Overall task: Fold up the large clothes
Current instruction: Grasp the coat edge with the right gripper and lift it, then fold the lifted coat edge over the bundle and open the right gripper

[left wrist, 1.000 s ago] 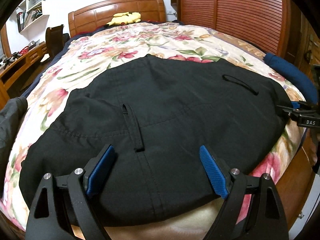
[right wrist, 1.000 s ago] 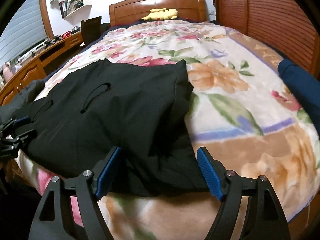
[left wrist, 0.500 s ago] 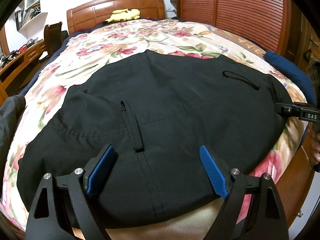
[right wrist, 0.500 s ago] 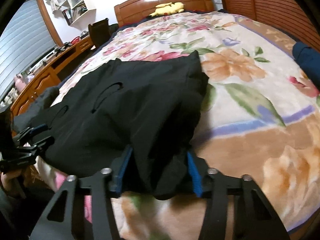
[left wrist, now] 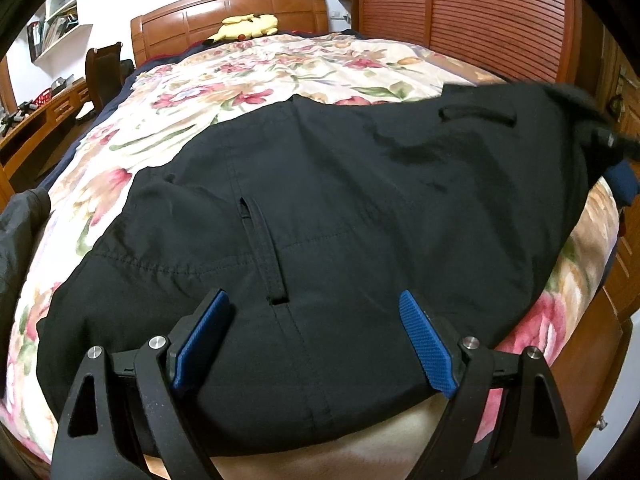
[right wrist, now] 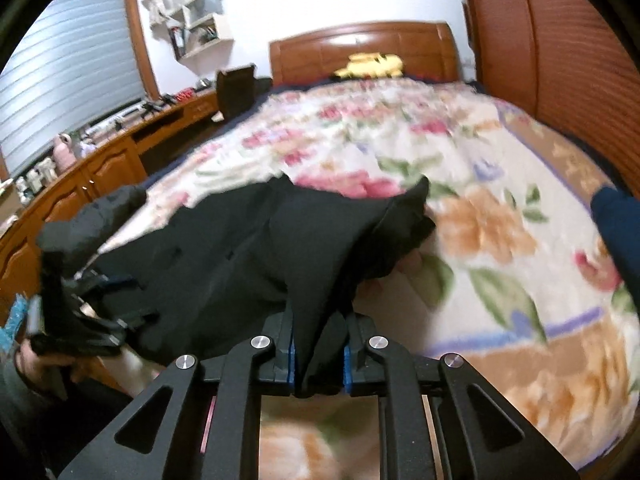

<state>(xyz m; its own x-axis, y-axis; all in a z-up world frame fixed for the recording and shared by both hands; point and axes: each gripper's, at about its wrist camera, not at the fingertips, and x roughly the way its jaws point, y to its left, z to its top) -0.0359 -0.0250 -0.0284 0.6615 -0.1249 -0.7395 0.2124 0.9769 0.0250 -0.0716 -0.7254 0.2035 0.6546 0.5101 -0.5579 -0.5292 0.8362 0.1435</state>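
Observation:
A large black garment (left wrist: pixel 340 208) lies spread across the floral bedspread (left wrist: pixel 256 68). My left gripper (left wrist: pixel 316 344) is open, its blue pads on either side of the garment's near edge, just above it. My right gripper (right wrist: pixel 319 360) is shut on the garment's right corner (right wrist: pixel 320 248) and holds it lifted off the bed, so the cloth hangs in a peak. In the left wrist view the raised corner and right gripper (left wrist: pixel 600 136) show blurred at the far right. The left gripper (right wrist: pixel 80 320) shows at the left of the right wrist view.
A wooden headboard (left wrist: pixel 228 16) with a yellow plush toy (left wrist: pixel 248 26) is at the far end. A slatted wooden wardrobe (left wrist: pixel 480 20) runs along the right. A navy cloth (right wrist: pixel 616 224) lies at the bed's right edge. A desk (right wrist: pixel 100 160) and chair stand left. Dark clothing (left wrist: pixel 20 232) hangs at left.
My right gripper closed on the garment's right corner and lifted it up and inward. My left gripper stayed open over the near edge.

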